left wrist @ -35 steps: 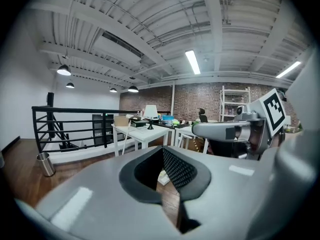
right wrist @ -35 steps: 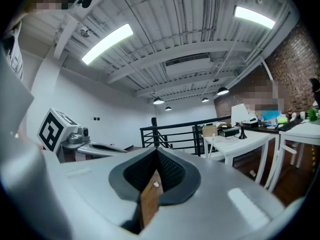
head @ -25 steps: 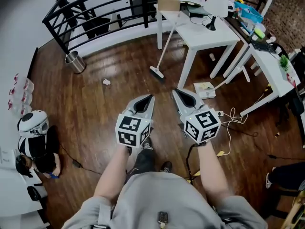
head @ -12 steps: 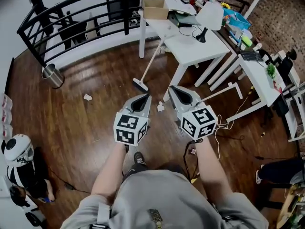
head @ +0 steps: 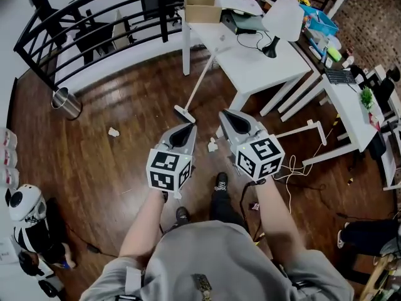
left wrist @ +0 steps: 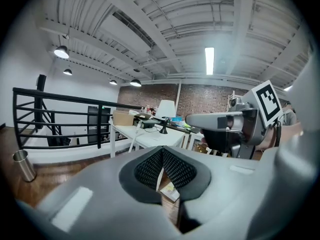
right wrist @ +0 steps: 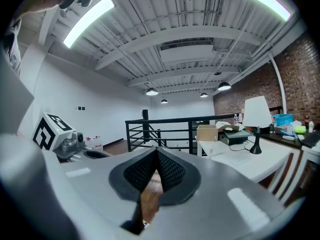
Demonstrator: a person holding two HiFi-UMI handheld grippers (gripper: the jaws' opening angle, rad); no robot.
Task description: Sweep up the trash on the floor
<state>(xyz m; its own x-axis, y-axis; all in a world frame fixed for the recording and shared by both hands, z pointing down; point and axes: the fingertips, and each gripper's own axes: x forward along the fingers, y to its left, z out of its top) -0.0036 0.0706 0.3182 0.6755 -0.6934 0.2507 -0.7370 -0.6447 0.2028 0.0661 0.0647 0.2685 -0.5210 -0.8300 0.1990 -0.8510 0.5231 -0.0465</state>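
Floor (head: 125,162) of dark wood planks fills most of the head view, seen from above by a person standing on it. A black metal railing (head: 94,17) curves along its far edge. A white table (head: 263,68) stands at the upper right, cluttered with a cardboard box (head: 202,8) and a lamp (head: 279,21).

The person holds two grippers out in front, side by side and apart, both aimed ahead and slightly down. The left gripper (head: 187,129) has its jaws pressed together with nothing between them; its own view shows the ribbed pads meeting along a seam. The right gripper (head: 227,118) is likewise closed tight and empty. Neither touches anything.

The broom (head: 200,83) leans against the near left corner of the table. Its brush head rests on the floor, near the tip of the left gripper and just beyond it. Its pale handle slants from there up and to the right to the table edge, so its long axis runs diagonally.

A metal bin (head: 66,102) stands at the left, near the railing. One crumpled scrap of paper (head: 113,132) lies on the floor left of the grippers; a second scrap (head: 212,146) lies between them.
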